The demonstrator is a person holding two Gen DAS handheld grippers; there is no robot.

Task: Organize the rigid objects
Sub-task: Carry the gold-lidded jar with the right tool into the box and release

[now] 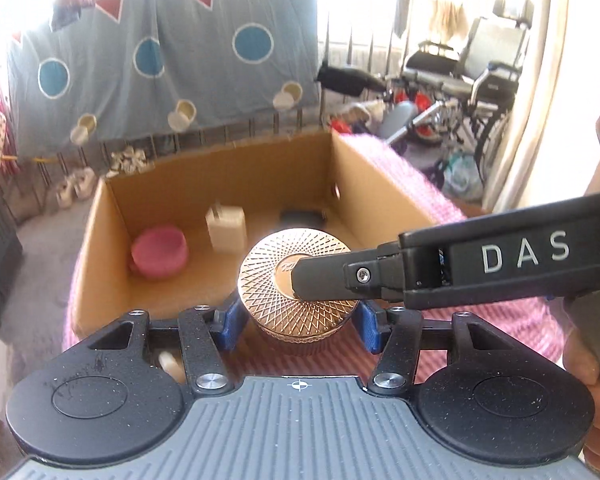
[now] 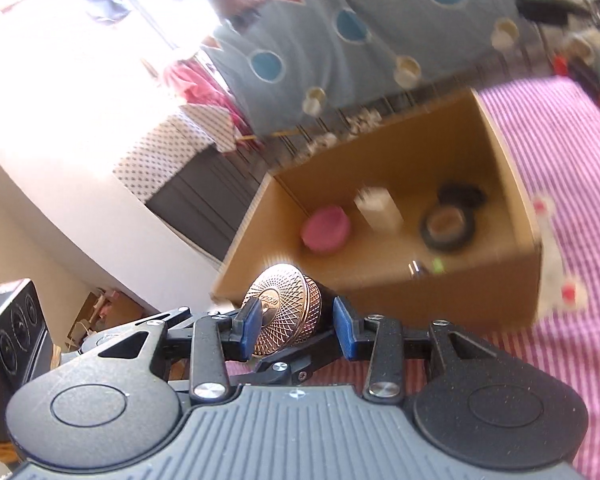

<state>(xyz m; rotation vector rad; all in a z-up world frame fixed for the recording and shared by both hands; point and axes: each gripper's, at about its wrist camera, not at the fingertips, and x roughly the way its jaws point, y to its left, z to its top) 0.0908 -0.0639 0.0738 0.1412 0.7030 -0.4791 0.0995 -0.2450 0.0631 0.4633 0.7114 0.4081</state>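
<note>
Here, low centre of frame, the copper-lidded jar (image 1: 298, 284) is clamped two ways: left gripper (image 1: 298, 320) on its sides, right gripper (image 2: 296, 326) across lid and base. Rigid, probably glass: heavy, slick, breakable. Cardboard box (image 1: 100, 216) beyond.

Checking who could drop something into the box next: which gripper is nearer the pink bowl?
Left, only slightly. Both grippers grip the gold jar just outside the cardboard box; the pink bowl sits inside, toward the left gripper's side.
</note>
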